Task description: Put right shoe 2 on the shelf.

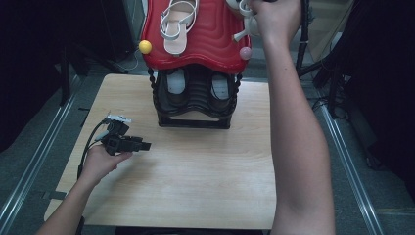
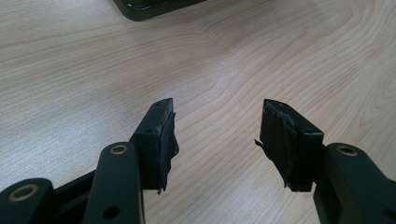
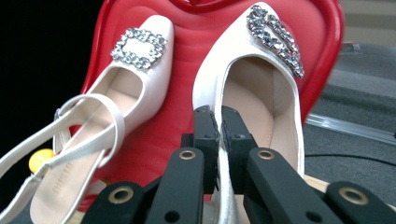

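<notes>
My left hand-held gripper rested low over the pale wood-grain surface, well apart from the work, with its jaws spread wide and nothing between them; I judged it was parked there simply to stay out of the way while the other hand did the placing. Ahead of it stood the black tiered shoe rack, its lower level holding a dark pair, and on top sat the glossy red ribbed plastic shelf. On the left half of that shelf lay the white slingback shoe with a square crystal buckle, toe pointing away from me, so the pair would sit side by side. To its right, my right hand-held gripper was pinched tight on the inner side wall of the second white shoe with a crystal buckle, the jaws nearly closed because the leather edge is thin. I held it by that rim, I think, to keep the toe aimed up the shelf beside its mate; whether its sole already rested on the red plastic I could not tell.
</notes>
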Tool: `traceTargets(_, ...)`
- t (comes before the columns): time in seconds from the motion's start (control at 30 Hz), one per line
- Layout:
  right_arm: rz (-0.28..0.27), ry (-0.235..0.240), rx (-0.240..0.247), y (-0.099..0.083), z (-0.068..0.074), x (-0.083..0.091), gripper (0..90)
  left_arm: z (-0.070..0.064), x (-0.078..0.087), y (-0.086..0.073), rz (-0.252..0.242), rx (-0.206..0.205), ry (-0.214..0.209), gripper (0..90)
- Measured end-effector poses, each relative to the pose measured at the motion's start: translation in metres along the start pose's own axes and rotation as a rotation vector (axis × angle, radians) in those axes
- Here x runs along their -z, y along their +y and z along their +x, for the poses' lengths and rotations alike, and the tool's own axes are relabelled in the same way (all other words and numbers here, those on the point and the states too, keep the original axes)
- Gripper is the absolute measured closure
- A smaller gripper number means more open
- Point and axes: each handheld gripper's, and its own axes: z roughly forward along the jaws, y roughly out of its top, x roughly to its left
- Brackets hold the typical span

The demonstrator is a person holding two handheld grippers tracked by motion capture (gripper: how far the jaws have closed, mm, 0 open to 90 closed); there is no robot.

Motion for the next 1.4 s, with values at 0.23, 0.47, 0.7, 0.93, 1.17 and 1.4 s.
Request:
traceTargets(0.23,-0.014,-0.032,0.033,-0.002,0.01,-0.018,88.4,-0.003,-0.001,0.0,0.006,-0.008,-0.006,45.4)
traceTargets(0.47,-0.025,-0.043,0.086,-0.012,0.021,-0.03,88.4,-0.003,-0.001,0.0,0.008,-0.012,-0.004,45.4)
traceTargets(0.7,-0.012,-0.046,0.101,-0.024,0.029,-0.044,88.2,-0.003,-0.001,0.0,0.007,-0.008,0.0,45.4)
traceTargets(0.93,0.003,-0.038,0.055,-0.031,0.031,-0.052,87.9,-0.004,-0.001,0.0,0.01,-0.013,-0.004,45.4)
traceTargets(1.17,0.006,-0.024,0.059,-0.036,0.037,-0.054,86.9,-0.004,-0.002,0.0,0.012,-0.014,-0.002,45.4)
traceTargets(1.4,-0.031,-0.011,0.079,-0.034,0.038,-0.05,80.5,-0.005,-0.002,0.0,0.014,-0.016,-0.002,45.4)
